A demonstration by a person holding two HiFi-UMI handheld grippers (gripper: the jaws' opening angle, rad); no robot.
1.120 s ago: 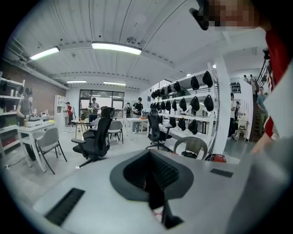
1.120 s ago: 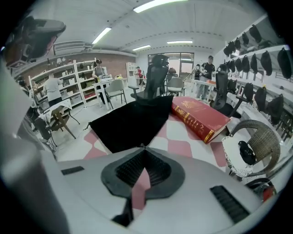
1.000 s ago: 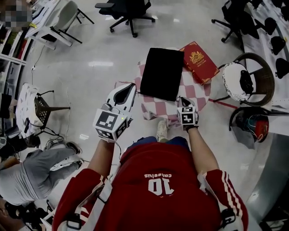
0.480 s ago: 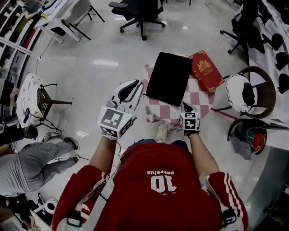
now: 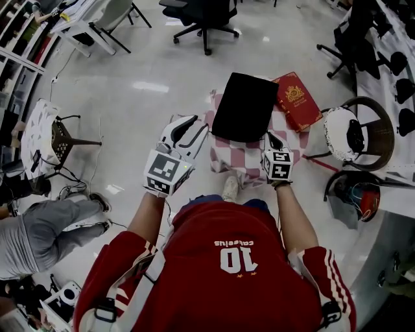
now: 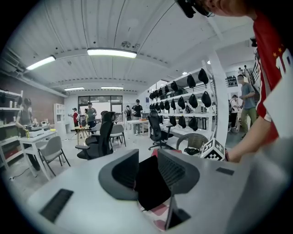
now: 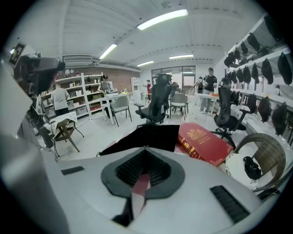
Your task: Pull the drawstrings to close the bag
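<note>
Checkered cloth [image 5: 246,157] | bag [image 5: 245,107] beyond jaws | left gripper [image 5: 199,124] just opening, empty | right gripper [image 5: 270,137] closed

The floor [image 5: 162,71] is pale and shiny, and bright patches of lamp light show in it. A black office chair [image 5: 202,14] on wheels stands far across it. A small tabletop [image 5: 241,161] wears a red and white checked cloth. Near it, on the right, is a round woven chair [image 5: 379,107] with a white cushion [image 5: 337,130]. On the left stands a little dark stool [image 5: 65,140]. The ceiling [image 6: 151,27] is white, with long bright lamps [image 6: 112,53]. Open shelves [image 7: 75,91] stand along a brown brick wall [image 7: 120,73], and a grey chair [image 7: 120,105] stands near them. Rows of black things [image 6: 192,81] hang on a white rack.
</note>
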